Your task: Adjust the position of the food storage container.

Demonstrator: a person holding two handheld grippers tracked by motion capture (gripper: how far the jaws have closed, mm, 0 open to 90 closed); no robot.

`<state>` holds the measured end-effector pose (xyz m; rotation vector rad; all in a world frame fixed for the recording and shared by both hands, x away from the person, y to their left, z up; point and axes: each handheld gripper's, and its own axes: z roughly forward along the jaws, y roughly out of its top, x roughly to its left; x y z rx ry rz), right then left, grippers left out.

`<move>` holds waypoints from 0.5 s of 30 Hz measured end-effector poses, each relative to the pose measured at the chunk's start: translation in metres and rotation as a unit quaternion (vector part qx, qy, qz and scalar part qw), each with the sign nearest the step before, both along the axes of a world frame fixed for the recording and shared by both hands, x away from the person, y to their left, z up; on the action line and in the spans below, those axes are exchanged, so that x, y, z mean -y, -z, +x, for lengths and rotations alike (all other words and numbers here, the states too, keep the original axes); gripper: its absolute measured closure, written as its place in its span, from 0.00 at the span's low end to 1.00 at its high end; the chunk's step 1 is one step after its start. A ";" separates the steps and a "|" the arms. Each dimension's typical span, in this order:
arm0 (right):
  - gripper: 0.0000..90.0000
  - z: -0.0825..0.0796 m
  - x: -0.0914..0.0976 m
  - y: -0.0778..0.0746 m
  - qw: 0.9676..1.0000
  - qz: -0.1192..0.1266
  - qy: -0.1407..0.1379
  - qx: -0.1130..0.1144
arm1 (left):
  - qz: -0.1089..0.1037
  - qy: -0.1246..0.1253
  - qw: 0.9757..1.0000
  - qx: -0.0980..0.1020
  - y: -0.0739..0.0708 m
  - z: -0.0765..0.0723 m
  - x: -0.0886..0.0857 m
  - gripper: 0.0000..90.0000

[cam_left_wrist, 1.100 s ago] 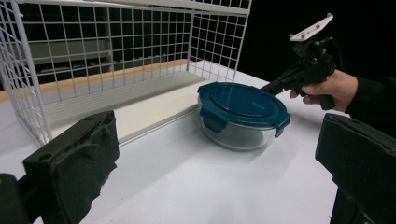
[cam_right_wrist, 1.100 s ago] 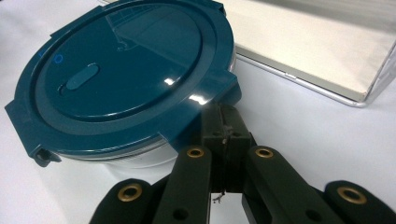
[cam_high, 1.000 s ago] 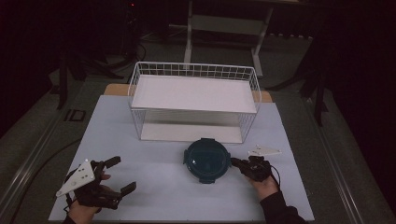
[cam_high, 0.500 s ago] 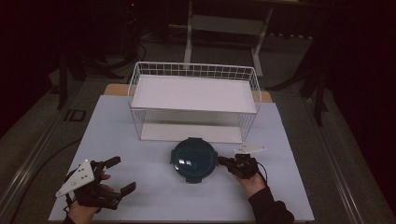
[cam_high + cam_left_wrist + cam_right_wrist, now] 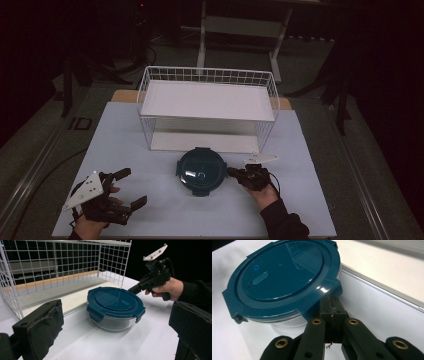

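The right gripper (image 5: pixel 234 172), jaws pressed together, noses against a lidded container (image 5: pixel 201 171) before an empty wire basket (image 5: pixel 208 76); the left gripper (image 5: pixel 131 189) waits wide open, holding nothing

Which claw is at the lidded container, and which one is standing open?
The right claw, jaws together, is at the container lid's edge; the left claw sits apart with jaws wide open.

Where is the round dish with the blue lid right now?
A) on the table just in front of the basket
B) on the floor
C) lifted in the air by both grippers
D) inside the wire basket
A: the blue-lidded dish sits on the white table, just in front of the wire basket, with the right gripper at its edge.
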<state>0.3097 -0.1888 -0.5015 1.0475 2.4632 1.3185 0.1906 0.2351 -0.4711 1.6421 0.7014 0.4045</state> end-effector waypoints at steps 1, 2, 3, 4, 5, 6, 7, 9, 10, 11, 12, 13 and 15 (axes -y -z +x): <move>1.00 0.000 0.000 0.000 1.000 0.000 -0.003 0.000 | 0.000 0.000 1.000 0.000 0.000 0.000 0.000 0.00; 1.00 0.000 0.000 0.000 1.000 -0.001 -0.004 0.001 | 0.000 0.000 1.000 0.000 0.000 0.000 0.000 0.00; 1.00 0.000 0.000 0.000 1.000 -0.002 -0.004 0.003 | 0.000 0.000 1.000 0.000 0.000 0.000 0.000 0.00; 1.00 -0.001 0.000 0.000 1.000 -0.002 -0.004 0.005 | 0.000 0.000 1.000 0.000 0.000 0.000 0.000 0.00; 1.00 -0.001 0.000 0.000 1.000 -0.001 -0.004 0.006 | -0.001 0.000 1.000 0.000 0.000 0.000 0.000 0.00; 1.00 -0.002 0.000 -0.001 1.000 -0.002 -0.004 0.009 | -0.001 0.001 1.000 0.000 0.000 0.000 0.000 0.00; 1.00 -0.003 0.001 -0.002 1.000 -0.004 -0.004 0.014 | -0.001 0.000 1.000 0.000 0.000 0.000 0.000 0.00; 0.95 -0.006 0.003 -0.006 1.000 -0.002 0.000 0.026 | -0.002 0.000 1.000 0.000 0.000 0.000 -0.001 0.00; 0.90 -0.009 0.006 -0.011 0.999 0.002 0.004 0.035 | -0.002 0.000 1.000 -0.001 0.000 0.000 -0.001 0.00; 0.90 -0.009 0.006 -0.011 0.999 0.002 0.004 0.035 | -0.002 0.000 1.000 0.000 0.000 -0.001 -0.001 0.00; 0.85 -0.011 0.007 -0.013 0.999 0.002 0.005 0.041 | -0.002 0.000 1.000 0.000 0.000 -0.001 -0.001 0.00; 0.78 -0.012 0.009 -0.016 0.999 0.004 0.007 0.046 | -0.001 0.001 1.000 0.000 0.000 -0.001 0.000 0.00; 0.68 -0.016 0.011 -0.020 0.998 0.013 0.004 0.054 | 0.000 0.002 1.000 0.000 0.000 0.000 0.000 0.00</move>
